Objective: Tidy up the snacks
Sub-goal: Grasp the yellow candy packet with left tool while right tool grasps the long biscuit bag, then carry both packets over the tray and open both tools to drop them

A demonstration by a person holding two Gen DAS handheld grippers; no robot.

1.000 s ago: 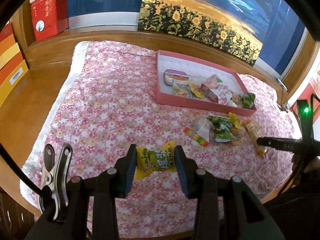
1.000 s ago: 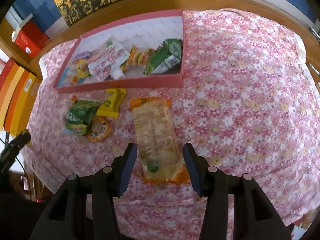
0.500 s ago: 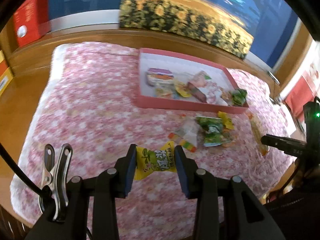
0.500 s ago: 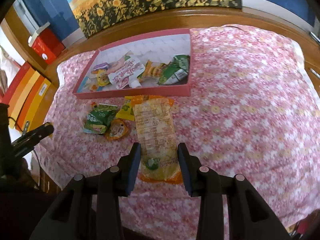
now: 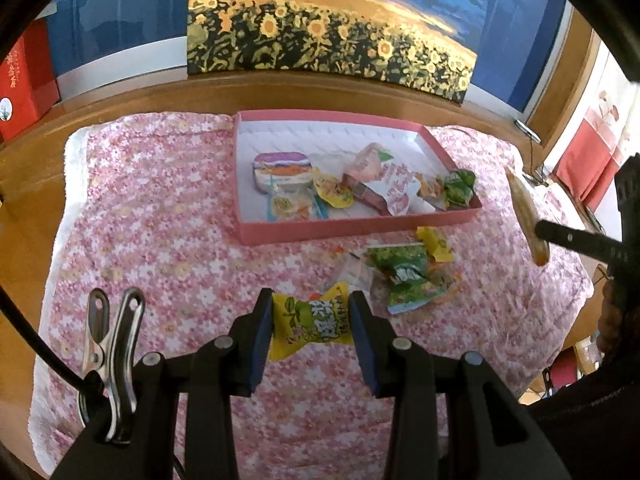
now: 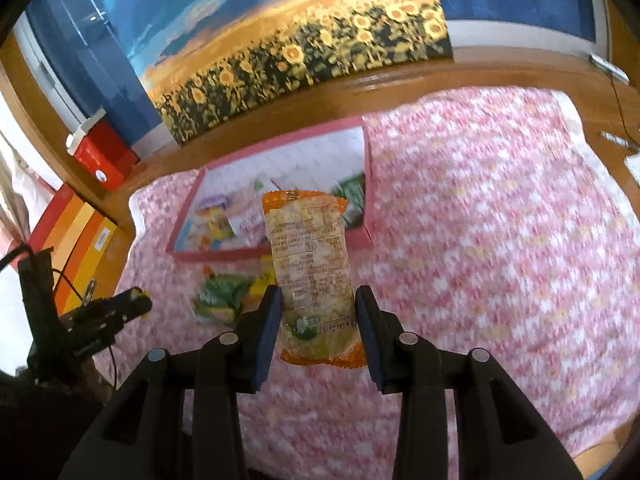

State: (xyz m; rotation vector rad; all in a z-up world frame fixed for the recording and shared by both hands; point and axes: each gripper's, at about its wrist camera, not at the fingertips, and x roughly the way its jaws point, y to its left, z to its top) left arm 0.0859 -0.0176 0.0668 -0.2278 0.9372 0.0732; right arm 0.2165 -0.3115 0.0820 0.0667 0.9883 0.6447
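Observation:
My left gripper [image 5: 311, 322] is shut on a yellow candy [image 5: 310, 322] with green print, held above the floral cloth. My right gripper [image 6: 316, 322] is shut on a long orange-edged snack packet [image 6: 310, 272], lifted off the cloth and pointing toward the pink tray [image 6: 276, 254]. In the left wrist view that packet [image 5: 526, 216] hangs at the right edge in the other gripper. The pink tray [image 5: 360, 232] holds several snacks, among them a purple tin [image 5: 282, 168] and a green pack [image 5: 458, 188]. Loose green and yellow packs [image 5: 408, 276] lie on the cloth in front of the tray.
A pink floral cloth [image 5: 160, 232] covers the wooden table. A sunflower painting [image 5: 328, 36] leans on the back wall. A red box [image 5: 22, 80] stands at the far left, and orange boxes [image 6: 80, 236] sit by the table's left side.
The right gripper closed on the long packet and lifted it off the cloth, tilting up toward the tray. The left gripper carried the yellow candy sideways, so the tray sits more central in its view.

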